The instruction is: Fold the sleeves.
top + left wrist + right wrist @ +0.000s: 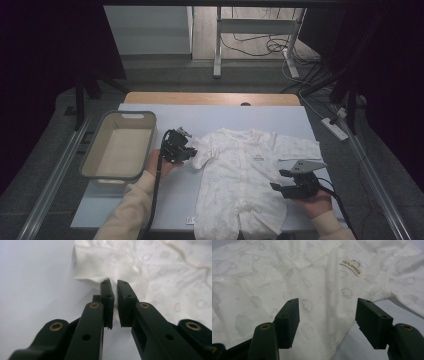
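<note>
A white baby romper (pixel 240 175) with a faint cloud print lies flat on the pale blue table top (pixel 225 120), neck toward the far side. My left gripper (pixel 193 153) is at the end of the romper's left sleeve (pixel 204 156). In the left gripper view its jaws (pixel 115 287) are shut on the sleeve's edge (pixel 95 262), with white cloth pinched between the pads. My right gripper (pixel 278 180) sits at the romper's right side. Its jaws (pixel 327 312) stand open just above the cloth (pixel 312 277) near the side hem, and a small label (pixel 351 267) lies beyond them.
A grey rectangular basket (pixel 131 114) stands on the table's left side, close to my left hand. The romper's right sleeve (pixel 300 147) spreads toward the table's right edge. Bare blue surface (pixel 32 290) lies left of the held sleeve. Desk legs and cables (pixel 270 45) sit on the floor beyond.
</note>
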The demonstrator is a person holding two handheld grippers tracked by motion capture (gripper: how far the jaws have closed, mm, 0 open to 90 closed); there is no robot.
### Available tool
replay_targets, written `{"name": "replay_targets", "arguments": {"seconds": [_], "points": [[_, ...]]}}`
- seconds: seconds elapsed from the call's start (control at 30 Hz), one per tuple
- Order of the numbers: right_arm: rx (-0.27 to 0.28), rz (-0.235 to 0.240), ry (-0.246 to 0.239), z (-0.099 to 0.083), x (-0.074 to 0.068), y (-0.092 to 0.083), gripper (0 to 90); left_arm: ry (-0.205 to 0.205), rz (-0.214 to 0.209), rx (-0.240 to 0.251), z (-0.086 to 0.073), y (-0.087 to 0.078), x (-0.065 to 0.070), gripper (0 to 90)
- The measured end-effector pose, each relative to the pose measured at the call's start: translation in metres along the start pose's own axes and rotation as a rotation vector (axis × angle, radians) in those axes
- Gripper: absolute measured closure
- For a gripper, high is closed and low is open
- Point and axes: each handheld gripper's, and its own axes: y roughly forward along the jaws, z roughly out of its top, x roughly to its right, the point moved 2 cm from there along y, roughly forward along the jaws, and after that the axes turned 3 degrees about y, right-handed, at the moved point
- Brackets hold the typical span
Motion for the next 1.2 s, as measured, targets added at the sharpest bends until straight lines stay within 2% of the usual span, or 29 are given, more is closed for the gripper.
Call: {"name": "replay_targets", "arguments": {"seconds": [0.13, 0.23, 0.57, 0.73, 0.97, 1.2], "points": [[0.003, -0.002, 0.002, 0.0, 0.0, 0.0, 35.8, -0.025, -0.035, 0.061, 0.001, -0.011, -0.003, 82.2], [0.008, -0.012, 0.015, 0.0, 0.002, -0.001, 35.4, -0.036, -0.038, 0.082, 0.001, -0.014, -0.004, 82.2], [0.012, -0.018, 0.019, 0.0, 0.002, -0.001, 35.1, -0.035, -0.041, 0.155, 0.005, -0.022, -0.003, 82.4], [0.01, -0.018, 0.018, 0.0, 0.002, -0.001, 35.1, -0.041, -0.068, 0.196, 0.008, -0.028, -0.001, 82.4], [0.007, -0.016, 0.015, 0.0, 0.002, 0.001, 35.1, 0.005, -0.099, 0.221, 0.024, -0.025, 0.013, 82.4], [0.009, -0.018, 0.015, 0.0, 0.002, 0.0, 35.1, 0.045, -0.12, 0.221, 0.037, -0.016, 0.026, 82.4]]}}
